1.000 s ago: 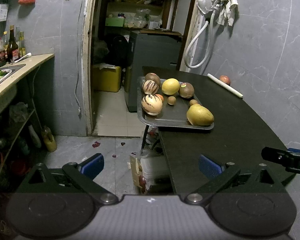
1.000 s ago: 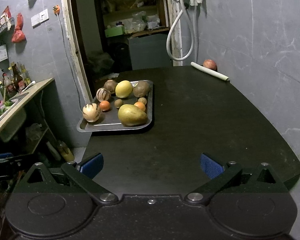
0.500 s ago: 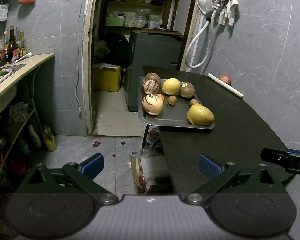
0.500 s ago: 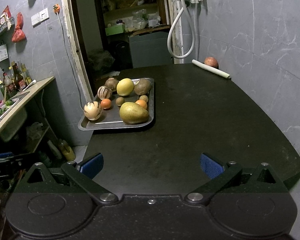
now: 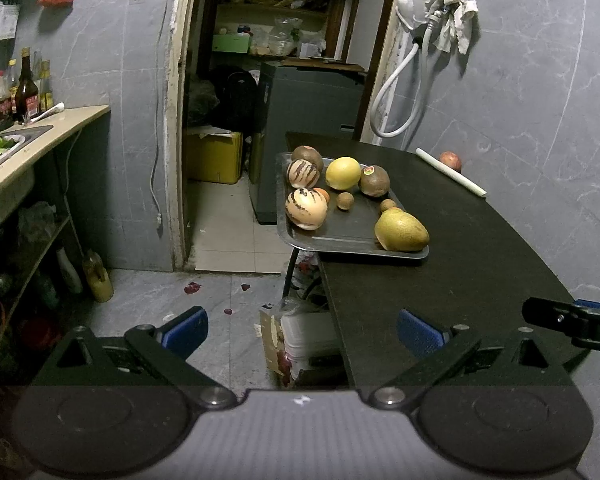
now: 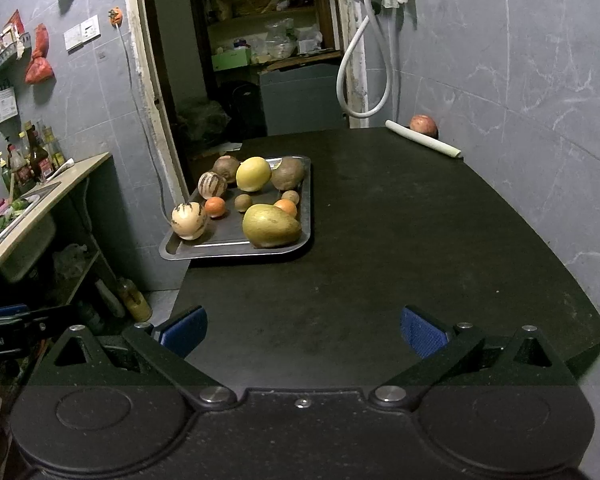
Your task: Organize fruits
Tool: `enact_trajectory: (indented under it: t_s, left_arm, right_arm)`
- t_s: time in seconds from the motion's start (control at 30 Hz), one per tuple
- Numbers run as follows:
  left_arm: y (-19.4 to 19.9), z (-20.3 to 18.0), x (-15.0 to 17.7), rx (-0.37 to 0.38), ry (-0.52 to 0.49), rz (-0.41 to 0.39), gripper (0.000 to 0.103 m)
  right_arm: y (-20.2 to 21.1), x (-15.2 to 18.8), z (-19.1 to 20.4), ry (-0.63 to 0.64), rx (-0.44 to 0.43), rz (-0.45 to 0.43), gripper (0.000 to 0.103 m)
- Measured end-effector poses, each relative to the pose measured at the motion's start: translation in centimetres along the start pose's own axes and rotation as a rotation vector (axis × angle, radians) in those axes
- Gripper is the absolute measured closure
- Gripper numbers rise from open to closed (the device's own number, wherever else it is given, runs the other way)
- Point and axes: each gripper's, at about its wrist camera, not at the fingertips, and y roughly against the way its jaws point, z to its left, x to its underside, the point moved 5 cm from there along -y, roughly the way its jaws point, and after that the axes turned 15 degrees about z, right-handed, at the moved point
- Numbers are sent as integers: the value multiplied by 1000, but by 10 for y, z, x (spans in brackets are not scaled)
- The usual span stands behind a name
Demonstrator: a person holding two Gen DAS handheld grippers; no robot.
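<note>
A: How do the jaws stand?

B: On the left gripper (image 5: pixel 302 326) the jaws are wide apart, with nothing between the blue pads. It hangs over the grey floor, at the near left corner of the dark oval bench (image 5: pixel 440 256). On the right gripper (image 6: pixel 302 328) the jaws are also spread wide and hold nothing. It hangs above the near part of the bench.

A: And the fruits, where are they?

B: Most lie on the flat grey metal tray (image 6: pixel 228 246), which sits at the left edge of the bench, and its corner sticks out over the edge. Nearest is a big yellow-green pear-shaped fruit (image 6: pixel 271 226). At the front left corner there is a pale round melon with dark stripes (image 6: pixel 189 220), and a smaller striped melon (image 6: pixel 212 185) behind it. A round yellow fruit (image 6: pixel 253 174) lies between two brown round fruits at the back. Two small orange fruits and two small brown ones lie in the middle.

A: Is anything off the tray?

B: Yes, one red round fruit (image 6: pixel 423 125) lies at the far right of the bench by the wall, just behind a white rolled sheet (image 6: pixel 422 143). It is well apart from the tray.
</note>
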Motion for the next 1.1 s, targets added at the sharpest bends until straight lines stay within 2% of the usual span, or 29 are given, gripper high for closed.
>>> enact_trajectory:
  t_s: [0.3,0.4,0.47,0.6,1.1]
  left_arm:
    - [0,-1,1,-13,-13,7,1]
    - [0,-6,1,-116,-55,21,1]
    - [-1,-7,1,-151,-70,24,1]
    - [-2,-2,-1,-135,-36,46,1]
    - [3,2,-8,-102,-15,28,2]
  right_arm:
    - [-1,0,1,2,0,1,1]
    - [0,0,1,3,1,0,1]
    - [0,0,1,3,1,0,1]
    - [0,0,1,3,2,-1,1]
    - [4,-5,-1,-1,13,-13,1]
